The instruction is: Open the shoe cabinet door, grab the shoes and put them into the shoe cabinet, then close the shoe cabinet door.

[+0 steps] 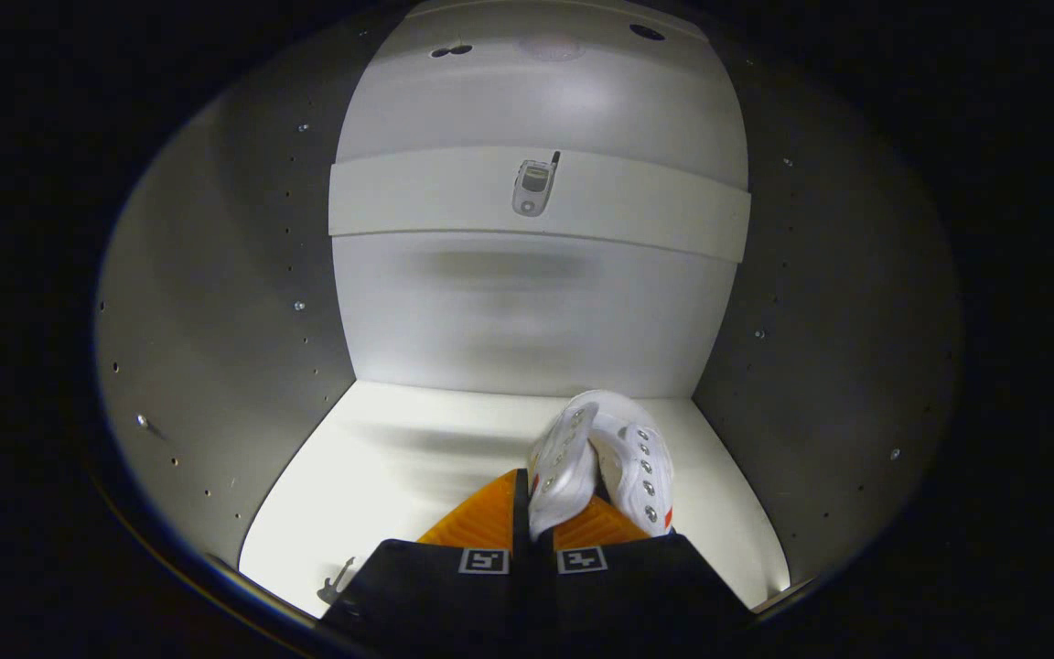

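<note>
Gripper [541,513] reaches inside the shoe cabinet [216,302], its orange fingers [481,517] nearly together and pinching the white sneaker [602,458] by its collar. From the fingers, the sneaker runs straight ahead and slightly right, long axis toward the cabinet's back wall, toe apparently pointing away from them, hanging just above the cabinet's floor [399,467]. Above it, a toy flip phone [534,186] lies on the shelf [435,194].

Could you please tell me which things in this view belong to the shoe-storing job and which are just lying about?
Belongs to the job:
- white shoes, pinched between the orange fingers
- hand-held gripper
- shoe cabinet, seen from inside

Just lying about:
- flip phone on the shelf above
</note>
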